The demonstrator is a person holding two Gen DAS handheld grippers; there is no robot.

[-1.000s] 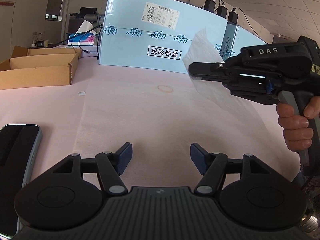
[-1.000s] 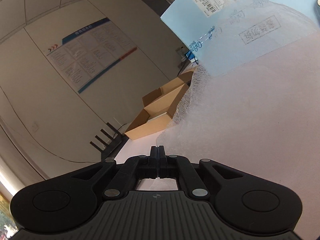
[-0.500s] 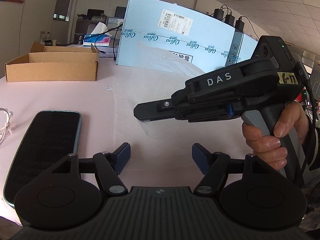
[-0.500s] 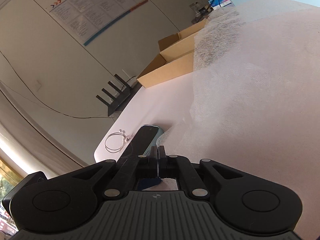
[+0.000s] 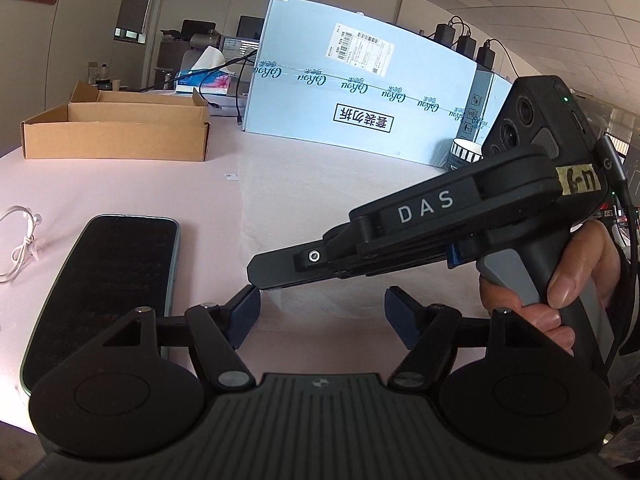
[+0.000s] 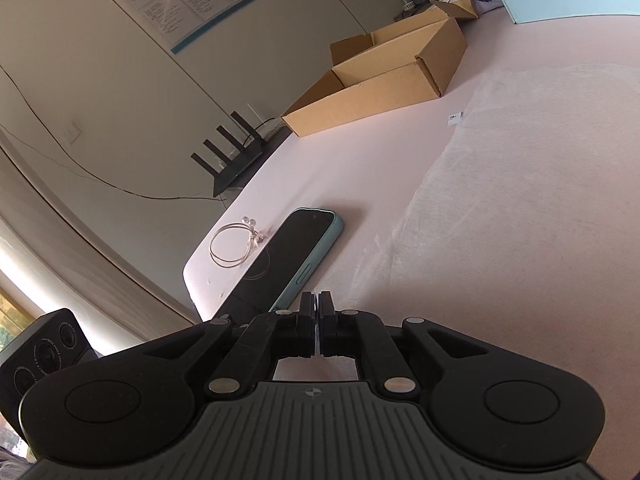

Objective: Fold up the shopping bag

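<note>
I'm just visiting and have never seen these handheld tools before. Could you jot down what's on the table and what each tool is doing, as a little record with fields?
Bag: thin translucent white shopping bag, lying flat on the pink table
Right gripper: shut on the bag's near edge
Left gripper: open, holding nothing
Beside bag: black smartphone in teal case
Farther back: open brown cardboard box, large light-blue carton

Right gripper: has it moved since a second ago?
Yes. The right gripper has come down from beside the blue carton to the table nearer the phone.
</note>
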